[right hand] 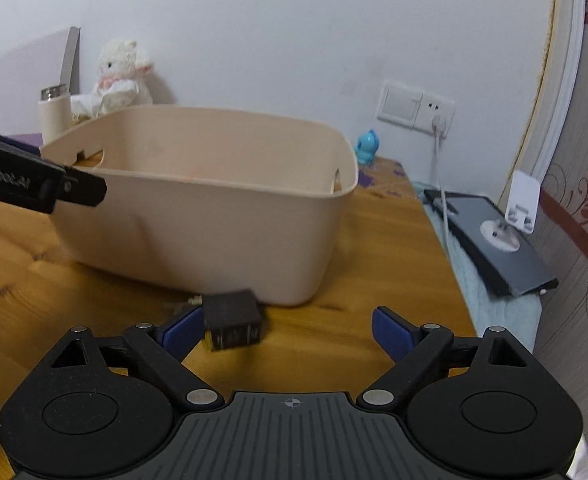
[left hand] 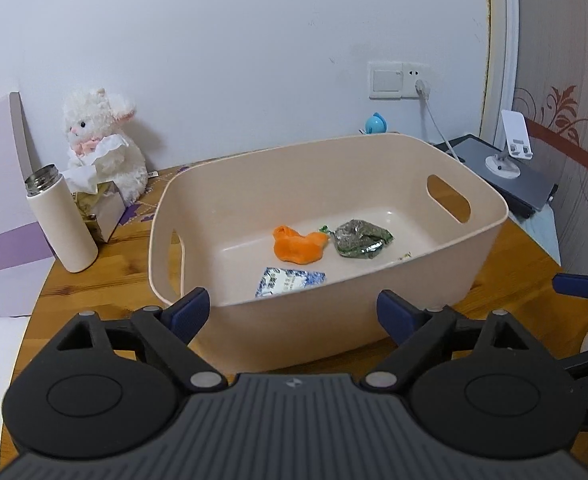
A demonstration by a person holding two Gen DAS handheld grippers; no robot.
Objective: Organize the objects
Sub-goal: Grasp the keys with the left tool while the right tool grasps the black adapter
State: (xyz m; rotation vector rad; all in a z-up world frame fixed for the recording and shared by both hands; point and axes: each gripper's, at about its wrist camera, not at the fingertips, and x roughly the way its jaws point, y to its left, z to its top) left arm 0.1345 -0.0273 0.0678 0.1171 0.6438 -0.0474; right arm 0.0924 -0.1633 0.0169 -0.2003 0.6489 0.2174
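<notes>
Three packets (left hand: 290, 282) in bin (left hand: 373, 304)

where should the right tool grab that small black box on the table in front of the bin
Grip the small black box across its left and right side faces, coming straight down from above. It lies flat on the wooden table, clear of the beige bin, and looks much narrower than the open right tool. The left fingertip is already beside it.

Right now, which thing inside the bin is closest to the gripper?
The blue-and-white packet, lying nearest the bin's front wall; the orange item and green packet lie farther back.
</notes>
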